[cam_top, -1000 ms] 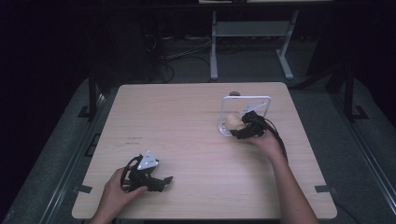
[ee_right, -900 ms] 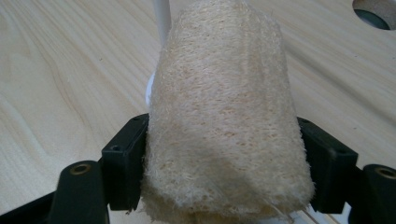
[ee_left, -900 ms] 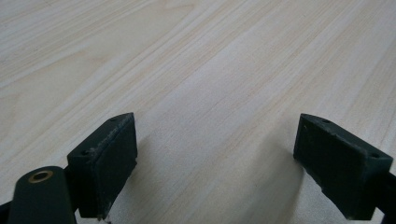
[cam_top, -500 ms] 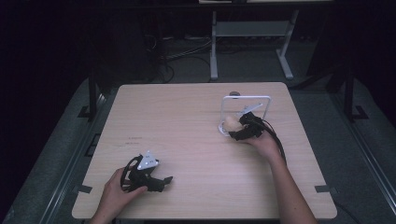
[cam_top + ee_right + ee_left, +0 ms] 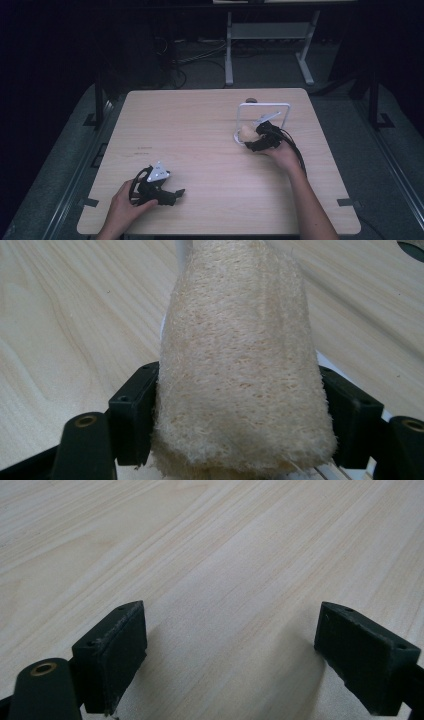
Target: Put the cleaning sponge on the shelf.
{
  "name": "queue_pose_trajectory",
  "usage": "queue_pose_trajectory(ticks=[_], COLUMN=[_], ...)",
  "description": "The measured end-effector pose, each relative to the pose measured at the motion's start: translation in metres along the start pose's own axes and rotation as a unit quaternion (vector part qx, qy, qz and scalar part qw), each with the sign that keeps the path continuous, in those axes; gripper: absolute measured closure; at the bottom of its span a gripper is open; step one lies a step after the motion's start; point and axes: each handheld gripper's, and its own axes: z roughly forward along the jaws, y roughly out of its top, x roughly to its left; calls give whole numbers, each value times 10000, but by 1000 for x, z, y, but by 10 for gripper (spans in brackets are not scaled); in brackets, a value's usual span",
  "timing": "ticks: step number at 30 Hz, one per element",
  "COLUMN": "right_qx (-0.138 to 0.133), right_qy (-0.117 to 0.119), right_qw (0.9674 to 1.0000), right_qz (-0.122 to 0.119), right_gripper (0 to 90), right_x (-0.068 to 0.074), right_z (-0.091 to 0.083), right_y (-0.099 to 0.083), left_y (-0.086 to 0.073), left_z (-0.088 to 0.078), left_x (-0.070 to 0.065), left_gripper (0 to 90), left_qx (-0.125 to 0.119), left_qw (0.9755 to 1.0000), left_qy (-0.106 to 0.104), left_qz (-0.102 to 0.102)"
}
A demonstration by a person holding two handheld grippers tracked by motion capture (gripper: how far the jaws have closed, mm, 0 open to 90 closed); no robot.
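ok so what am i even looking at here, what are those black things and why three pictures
A person sits at a wooden table holding a hand-held two-jaw tool in each hand. The high view looks down from above. The other two pictures come from cameras riding on each tool, looking along its black jaws. The left gripper rests near the table's front edge, jaws open, with bare wood between them. The right gripper is closed on a pale, fibrous loofah sponge, beside a white wire stand on the table.

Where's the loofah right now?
In the high view the loofah is on the table's right half, clamped in the right gripper at the foot of the white wire rack.
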Motion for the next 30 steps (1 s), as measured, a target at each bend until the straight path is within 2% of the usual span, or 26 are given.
queue_pose_trajectory(ticks=[15, 22, 30], right_qx=[134, 39, -174], right_qy=[-10, -34, -73], right_qw=[9999, 10000, 9998], right_qz=[-72, -48, -21], right_gripper=[233, 194, 179], right_x=[2, 2, 3], right_z=[2, -3, -21], right_y=[-1, 1, 5], left_y=[0, 0, 0], left_z=[0, 0, 0], left_x=[0, 0, 0], left_gripper=[129, 129, 129], left_qx=[-1, 0, -1], left_qw=[10000, 10000, 10000], left_qy=[-1, 0, -1], left_qz=[-2, 0, -1])
